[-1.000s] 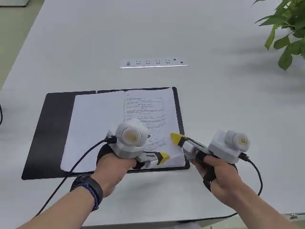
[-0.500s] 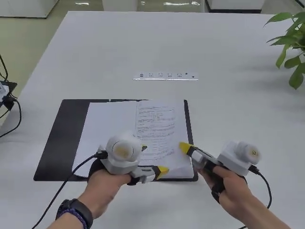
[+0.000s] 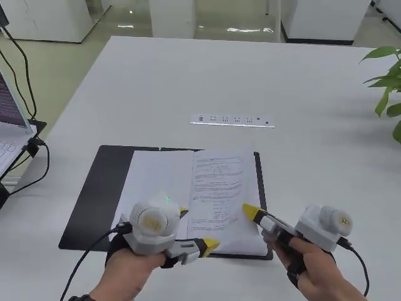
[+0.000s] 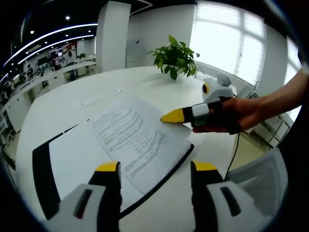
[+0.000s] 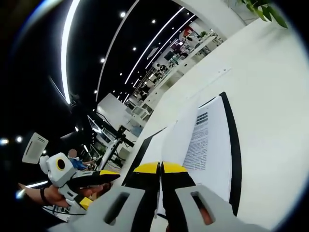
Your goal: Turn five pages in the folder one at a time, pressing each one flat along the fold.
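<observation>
The folder [image 3: 94, 188] lies open on the worktop [image 3: 301, 94], printed page [image 3: 219, 188] on its right half. My right hand-held gripper [image 5: 160, 167], pressed together, sits at that page's near corner. My left hand-held gripper [image 4: 155, 167] is spread at the front edge; the head view adds a power strip [image 3: 232, 120].

Power strip [image 3: 232, 120] on table [image 3: 313, 75]; plant [image 3: 391, 106] right edge; possibly laptop [image 3: 7, 147] left.

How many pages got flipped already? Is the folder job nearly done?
Hard to count. The folder lies open and a blank page lies flat on its left half, so at least one turn looks done. The shut right claw is at the printed page's near corner, and the open left claw hovers nearby. I cannot tell how many turns remain.
</observation>
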`<state>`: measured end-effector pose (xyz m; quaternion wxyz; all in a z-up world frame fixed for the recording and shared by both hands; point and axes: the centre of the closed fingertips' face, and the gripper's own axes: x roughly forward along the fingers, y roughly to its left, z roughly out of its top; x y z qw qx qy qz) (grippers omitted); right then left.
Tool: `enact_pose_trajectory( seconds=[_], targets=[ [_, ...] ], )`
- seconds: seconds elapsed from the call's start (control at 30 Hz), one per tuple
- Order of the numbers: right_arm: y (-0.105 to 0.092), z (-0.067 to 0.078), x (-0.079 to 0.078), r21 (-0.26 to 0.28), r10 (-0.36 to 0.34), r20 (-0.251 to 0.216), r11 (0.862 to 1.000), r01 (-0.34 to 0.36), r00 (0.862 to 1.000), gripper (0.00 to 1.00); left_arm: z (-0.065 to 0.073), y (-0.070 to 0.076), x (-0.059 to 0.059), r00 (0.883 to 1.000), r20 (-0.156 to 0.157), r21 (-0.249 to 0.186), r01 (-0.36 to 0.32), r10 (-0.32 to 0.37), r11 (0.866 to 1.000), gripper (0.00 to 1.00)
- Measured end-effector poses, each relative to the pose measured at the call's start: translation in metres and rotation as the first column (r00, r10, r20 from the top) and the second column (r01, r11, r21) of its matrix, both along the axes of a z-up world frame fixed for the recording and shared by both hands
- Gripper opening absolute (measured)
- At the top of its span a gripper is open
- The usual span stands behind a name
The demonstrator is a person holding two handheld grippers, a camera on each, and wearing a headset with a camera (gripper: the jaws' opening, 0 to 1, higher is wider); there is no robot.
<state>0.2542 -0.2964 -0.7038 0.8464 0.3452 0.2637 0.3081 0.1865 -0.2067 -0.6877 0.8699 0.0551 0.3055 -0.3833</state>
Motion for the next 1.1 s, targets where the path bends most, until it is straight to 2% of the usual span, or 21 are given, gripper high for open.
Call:
enact_pose_trajectory(
  seconds=[0.37,0.43,0.6,0.77,1.1],
  targets=[
    [0.025,0.009,-0.002,0.014,0.017,0.013,1.0,-0.017,1.0,0.0,0.009,0.043,-0.007,0.997,0.018,-0.004,-0.073,0.073,0.997,0.59],
    [0.032,0.011,-0.002,0.016,0.023,0.013,1.0,-0.023,1.0,0.0,0.011,0.056,-0.009,0.994,0.015,-0.009,-0.11,0.11,0.994,0.59],
    [0.051,0.017,-0.006,0.001,0.057,0.038,0.998,-0.057,0.998,0.0,0.014,0.074,-0.014,0.989,0.015,-0.021,-0.148,0.148,0.989,0.59],
    [0.068,0.02,-0.007,0.012,0.075,0.033,0.997,-0.076,0.997,0.0,0.017,0.093,-0.015,0.983,0.021,-0.026,-0.184,0.185,0.983,0.59],
    [0.102,0.028,-0.009,0.017,0.116,0.034,0.993,-0.116,0.993,0.0,0.02,0.116,-0.014,0.974,0.031,-0.035,-0.222,0.223,0.974,0.6]
  ],
)
